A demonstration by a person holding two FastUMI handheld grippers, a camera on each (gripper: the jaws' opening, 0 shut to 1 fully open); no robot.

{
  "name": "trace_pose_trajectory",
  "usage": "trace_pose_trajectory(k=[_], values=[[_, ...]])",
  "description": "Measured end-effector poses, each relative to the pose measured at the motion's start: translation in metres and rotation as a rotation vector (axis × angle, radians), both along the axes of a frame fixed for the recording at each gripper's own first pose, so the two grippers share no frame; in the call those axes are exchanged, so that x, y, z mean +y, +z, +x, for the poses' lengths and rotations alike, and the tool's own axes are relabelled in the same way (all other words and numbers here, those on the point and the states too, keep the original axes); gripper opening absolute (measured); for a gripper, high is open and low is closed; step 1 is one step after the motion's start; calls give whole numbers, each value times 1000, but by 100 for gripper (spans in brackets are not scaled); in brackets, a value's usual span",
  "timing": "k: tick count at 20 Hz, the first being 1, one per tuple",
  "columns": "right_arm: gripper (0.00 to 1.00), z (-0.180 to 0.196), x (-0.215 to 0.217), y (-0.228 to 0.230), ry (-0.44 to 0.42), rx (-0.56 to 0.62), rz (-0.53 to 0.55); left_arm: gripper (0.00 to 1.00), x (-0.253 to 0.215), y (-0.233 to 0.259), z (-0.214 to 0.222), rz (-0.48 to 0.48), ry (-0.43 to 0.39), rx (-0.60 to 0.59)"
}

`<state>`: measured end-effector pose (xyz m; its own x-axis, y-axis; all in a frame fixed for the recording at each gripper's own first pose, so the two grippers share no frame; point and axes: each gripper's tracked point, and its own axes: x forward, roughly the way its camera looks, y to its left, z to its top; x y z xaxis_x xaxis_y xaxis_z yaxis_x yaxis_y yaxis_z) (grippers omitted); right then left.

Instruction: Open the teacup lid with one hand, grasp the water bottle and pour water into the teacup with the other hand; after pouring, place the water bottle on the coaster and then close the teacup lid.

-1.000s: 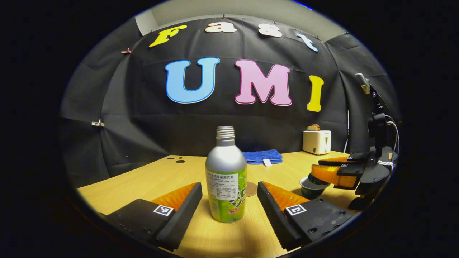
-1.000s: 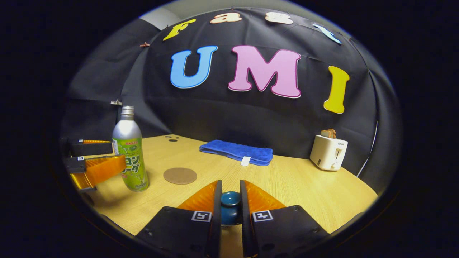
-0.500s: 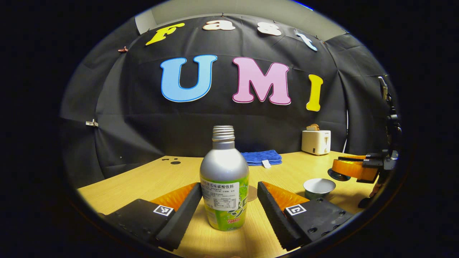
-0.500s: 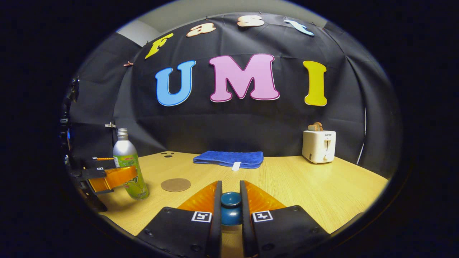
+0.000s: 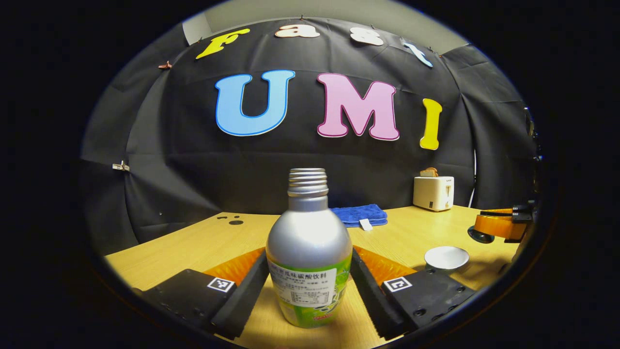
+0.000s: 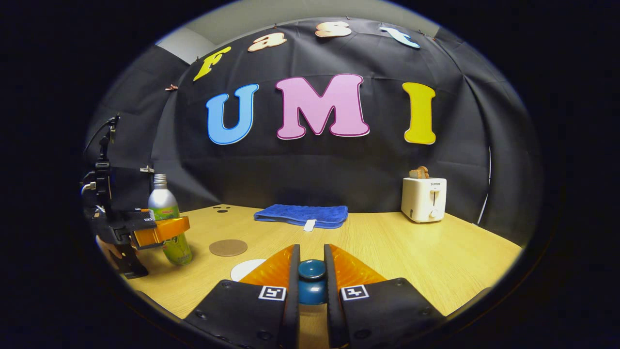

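Observation:
A silver bottle (image 5: 310, 252) with a green label and no cap stands upright on the wooden table (image 5: 203, 242). It sits between the fingers of my left gripper (image 5: 310, 254), which is open and close to its sides. In the right gripper view that left gripper (image 6: 162, 230) flanks the bottle (image 6: 167, 223). My right gripper (image 6: 311, 249) is shut on the teal knob of the teacup lid (image 6: 311, 278), held above the table. The uncovered teacup (image 5: 445, 257) shows its white inside, left of the lifted lid (image 5: 479, 236). A round brown coaster (image 6: 228, 247) lies right of the bottle.
A folded blue towel (image 6: 301, 215) lies at the back of the table. A white toaster (image 6: 424, 198) with bread in it stands at the back right. The black cloth wall closes the table behind and on both sides.
My left gripper has moved forward, so the bottle now sits deep between its fingers. My right gripper has lifted the lid off the teacup and carried it off to the side.

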<state>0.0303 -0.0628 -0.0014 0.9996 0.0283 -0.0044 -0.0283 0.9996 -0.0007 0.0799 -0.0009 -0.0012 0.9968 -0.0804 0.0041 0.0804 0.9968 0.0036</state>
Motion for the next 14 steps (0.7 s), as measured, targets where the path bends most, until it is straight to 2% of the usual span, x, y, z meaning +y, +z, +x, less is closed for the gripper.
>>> trace_pose_trajectory(k=[1,2,4,8,10,14], values=[[27,1,-5,0,-3,0,0,86,1,1,-1,2,4,1],[26,0,-9,1,-6,0,1,83,1,-1,0,3,13,4],[27,-1,-21,1,-13,-1,1,82,-2,-3,-1,24,23,20],[27,-3,-38,2,-25,-1,1,80,-20,0,-4,145,7,20],[26,-4,-41,2,-19,-1,1,80,-31,2,-2,256,-6,19],[26,-7,-41,2,-1,-1,1,79,-47,6,0,578,-20,-19]])
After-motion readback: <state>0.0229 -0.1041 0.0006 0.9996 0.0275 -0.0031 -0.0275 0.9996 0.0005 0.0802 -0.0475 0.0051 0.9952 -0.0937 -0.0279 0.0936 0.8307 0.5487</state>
